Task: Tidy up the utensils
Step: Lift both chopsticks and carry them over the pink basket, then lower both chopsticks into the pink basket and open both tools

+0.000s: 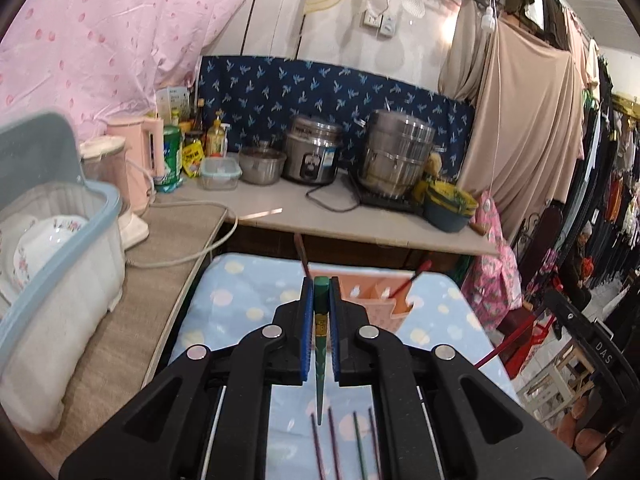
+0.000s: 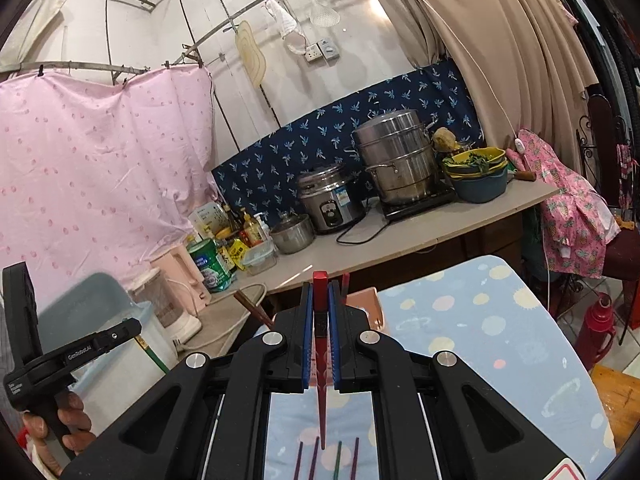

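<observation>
Green tapered chopstick [image 1: 320,356] clamped between blue pads of left gripper [image 1: 320,292], held above blue dotted tablecloth [image 1: 240,296]. Red tapered chopstick [image 2: 320,344] clamped in right gripper [image 2: 320,296]. Four thin purple and green chopsticks [image 1: 344,444] lie side by side on cloth below. Pink plastic utensil holder [image 1: 380,296] stands just ahead, red-tipped chopstick [image 1: 412,278] leaning inside.

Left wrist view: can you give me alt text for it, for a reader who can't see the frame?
The left gripper is shut on a green chopstick held above a table with a blue dotted cloth. Four more chopsticks lie on the cloth below, and a pink utensil holder stands just ahead with a red chopstick in it.
</observation>
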### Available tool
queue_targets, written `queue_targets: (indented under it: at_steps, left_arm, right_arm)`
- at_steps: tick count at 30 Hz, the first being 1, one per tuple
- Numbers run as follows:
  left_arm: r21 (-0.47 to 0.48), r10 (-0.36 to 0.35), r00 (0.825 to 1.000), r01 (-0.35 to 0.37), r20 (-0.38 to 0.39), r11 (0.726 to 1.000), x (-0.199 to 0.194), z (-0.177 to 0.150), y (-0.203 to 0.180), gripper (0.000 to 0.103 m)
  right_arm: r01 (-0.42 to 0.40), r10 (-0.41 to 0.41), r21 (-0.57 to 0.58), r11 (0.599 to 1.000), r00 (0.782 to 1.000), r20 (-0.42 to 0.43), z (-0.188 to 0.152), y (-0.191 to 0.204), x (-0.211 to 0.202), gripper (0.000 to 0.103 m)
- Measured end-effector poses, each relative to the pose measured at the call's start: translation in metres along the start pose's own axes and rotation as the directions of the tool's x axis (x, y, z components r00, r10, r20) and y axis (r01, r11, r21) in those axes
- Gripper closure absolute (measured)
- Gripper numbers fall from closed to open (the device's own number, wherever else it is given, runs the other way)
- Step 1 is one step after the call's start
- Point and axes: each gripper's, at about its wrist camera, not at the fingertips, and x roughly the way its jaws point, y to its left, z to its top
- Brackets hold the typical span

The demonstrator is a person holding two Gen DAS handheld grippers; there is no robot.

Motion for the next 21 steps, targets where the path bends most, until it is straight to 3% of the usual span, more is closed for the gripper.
queue_targets:
  at_steps: [11,21]
  left_arm:
    - [-0.031,0.014,0.984,-0.008,0.178,0.999,0.040,0.085,-0.010,0.096]
    - [-0.033,0.027,0.986,-0.022,0.164,0.999,0.104,0.090,-0.010,0.096]
  right_arm:
    - [-0.037,0.031,0.055,0.998,0.994,0.101,0.067,0.006,0.068,0.096]
    - [-0.001,-0.002,0.027,1.000,0.997,0.083,0.073,-0.001,0.134,0.096]
